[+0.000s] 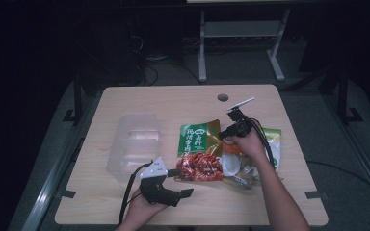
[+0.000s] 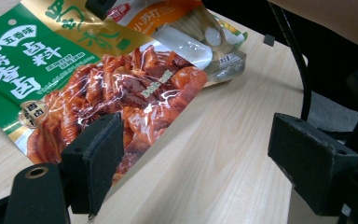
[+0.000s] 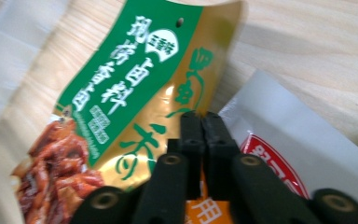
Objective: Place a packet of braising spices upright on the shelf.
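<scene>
While I look down from the high view, I judge the work barely begun: my right gripper (image 1: 232, 126) has its jaws pressed together at the right edge of the green and gold foil snack packet with red braised meat pictured on it (image 1: 200, 151), which lies flat near the middle of the pale wooden table (image 1: 183, 98), and nothing sits yet in the clear plastic storage box (image 1: 134, 144) at the left. My left gripper (image 1: 183, 183) hovers just beside the packet's lower left corner, jaws spread wide and holding nothing. Under my right hand lies a heap of other packets, an orange and white pouch (image 1: 232, 161) and a green-edged white one (image 1: 273, 144), overlapping the first, so they may drag along if I pull. From the left gripper view, the spread black pads (image 2: 98, 161) stand apart over bare wood, one touching or nearly touching the meat packet's (image 2: 121, 100) near edge; the orange pouch (image 2: 177, 23) lies behind. From the right gripper view, the jaws meet on the gold margin of the packet (image 3: 135, 93), apparently pinching it, with a white and red pouch (image 3: 284, 140) just beside. What remains, I think, is lifting it free and moving it, perhaps to the box.
</scene>
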